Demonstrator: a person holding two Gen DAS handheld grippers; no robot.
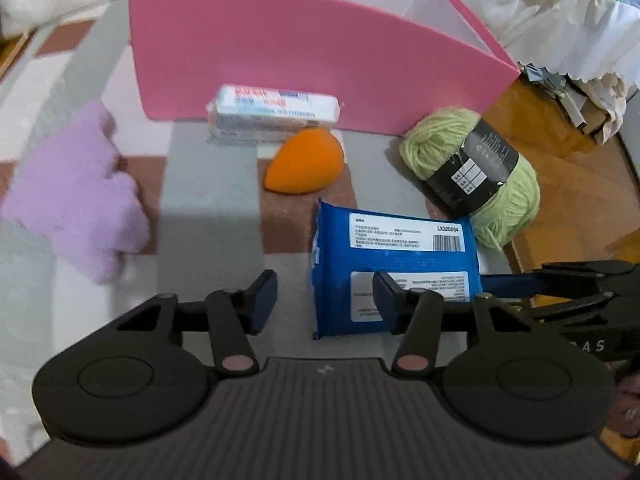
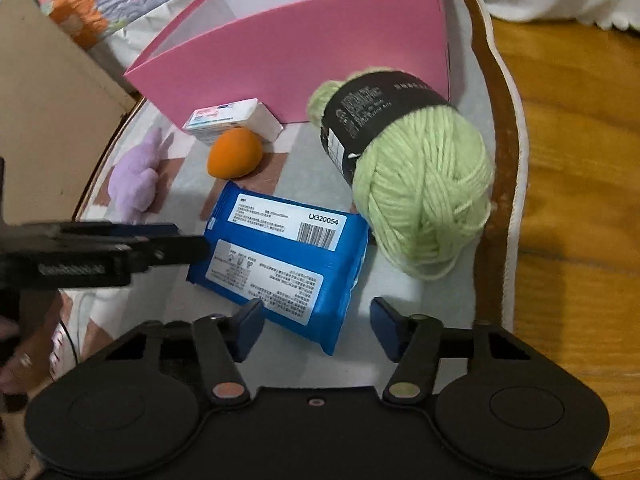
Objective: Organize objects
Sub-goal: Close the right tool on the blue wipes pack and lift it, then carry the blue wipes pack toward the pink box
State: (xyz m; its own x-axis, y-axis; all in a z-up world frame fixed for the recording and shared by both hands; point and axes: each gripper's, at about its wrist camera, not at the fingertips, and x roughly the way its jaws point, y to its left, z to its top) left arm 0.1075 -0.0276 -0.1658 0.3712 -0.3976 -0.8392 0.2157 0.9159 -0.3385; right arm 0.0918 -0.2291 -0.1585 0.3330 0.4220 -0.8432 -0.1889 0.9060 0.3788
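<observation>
A pink open box [image 1: 304,60] [image 2: 304,52] stands at the back of a checked mat. In front of it lie a small white carton [image 1: 276,114] [image 2: 232,120], an orange sponge egg [image 1: 306,166] [image 2: 235,153], a green yarn ball [image 1: 476,172] [image 2: 416,184], a blue wipes pack [image 1: 396,248] [image 2: 288,248] and a purple plush [image 1: 76,192] [image 2: 134,180]. My left gripper [image 1: 325,300] is open and empty, just before the pack's near left edge. My right gripper [image 2: 316,326] is open and empty over the pack's near corner, left of the yarn.
The mat [image 1: 212,184] [image 2: 400,312] lies on a wooden floor [image 2: 576,160]. A bed with a quilt and white frill [image 1: 560,20] stands behind the box. A beige cardboard panel [image 2: 48,120] rises at the left in the right wrist view.
</observation>
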